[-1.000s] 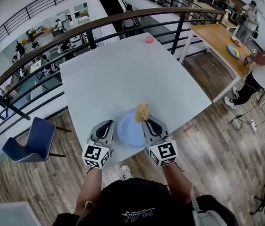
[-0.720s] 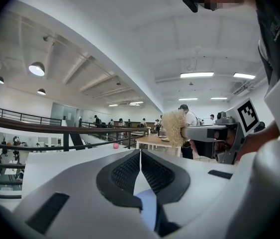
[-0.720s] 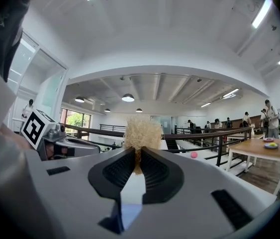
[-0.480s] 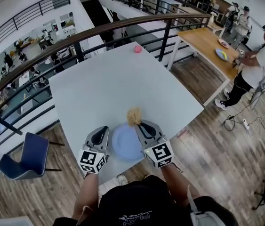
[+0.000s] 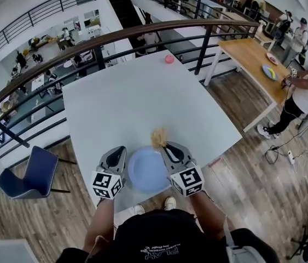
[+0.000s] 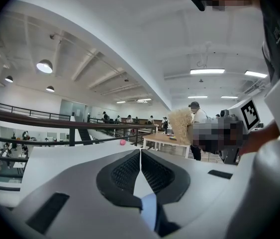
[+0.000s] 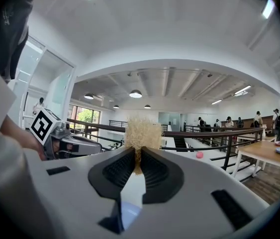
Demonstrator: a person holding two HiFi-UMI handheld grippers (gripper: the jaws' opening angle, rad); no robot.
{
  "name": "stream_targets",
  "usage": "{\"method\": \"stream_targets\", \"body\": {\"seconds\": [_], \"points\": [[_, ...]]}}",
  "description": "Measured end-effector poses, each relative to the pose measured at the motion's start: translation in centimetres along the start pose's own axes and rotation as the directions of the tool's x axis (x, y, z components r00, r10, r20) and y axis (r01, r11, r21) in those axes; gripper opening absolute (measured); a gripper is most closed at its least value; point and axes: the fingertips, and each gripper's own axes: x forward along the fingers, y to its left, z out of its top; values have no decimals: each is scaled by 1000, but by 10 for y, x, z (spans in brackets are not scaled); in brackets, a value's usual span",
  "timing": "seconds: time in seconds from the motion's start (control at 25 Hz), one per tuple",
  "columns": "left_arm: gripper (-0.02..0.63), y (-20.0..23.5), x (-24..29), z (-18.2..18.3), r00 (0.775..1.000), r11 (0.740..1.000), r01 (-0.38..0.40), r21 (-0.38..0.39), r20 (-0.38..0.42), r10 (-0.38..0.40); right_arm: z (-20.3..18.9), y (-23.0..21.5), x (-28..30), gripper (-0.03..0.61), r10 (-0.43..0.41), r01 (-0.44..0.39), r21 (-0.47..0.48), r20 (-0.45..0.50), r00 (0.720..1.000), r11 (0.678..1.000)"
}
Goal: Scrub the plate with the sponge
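Against the earlier head views, very little is altered between the tools and the plate [image 5: 147, 173]. The sponge [image 5: 158, 137] is found at the plate's far rim, as it was a second ago, and the plate is flanked by the two grippers as before. The whole group is seen lower in the frame, but the railing [image 5: 88, 43] and the side table [image 5: 252, 53] are displaced as well, so much of that shift is put down to the head camera.

The sponge is clamped by the right gripper [image 7: 139, 153]: its fibrous tuft is pinched between the pads and stands up above them. The left gripper [image 6: 140, 153] is closed to a thin line, nothing is seen between its pads, and it is held just beside the plate's left rim. The plate lies near the near edge of the table [image 5: 132, 92], with a pink ball [image 5: 169, 59] well apart at the far edge.

For the task, no clear stroke across the plate is shown. The scrubbing is judged to be barely begun or confined to the far rim. Contact between sponge and plate cannot be confirmed.

No brand or label can be read. Only black-and-white square markers are carried on the cubes [image 5: 108, 184]. White print is seen on the person's black shirt [image 5: 158, 251], but it is too small to be made out.
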Motion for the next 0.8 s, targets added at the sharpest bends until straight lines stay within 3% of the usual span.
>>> {"method": "stream_targets", "body": {"seconds": [0.44, 0.8], "points": [[18, 8, 8, -26, 998, 999, -39, -29, -47, 37, -33, -2, 11, 44, 37, -35, 31, -58, 998, 999], [18, 16, 3, -69, 989, 990, -78, -117, -137, 61, -71, 0, 12, 44, 58, -52, 42, -157, 986, 998]]}}
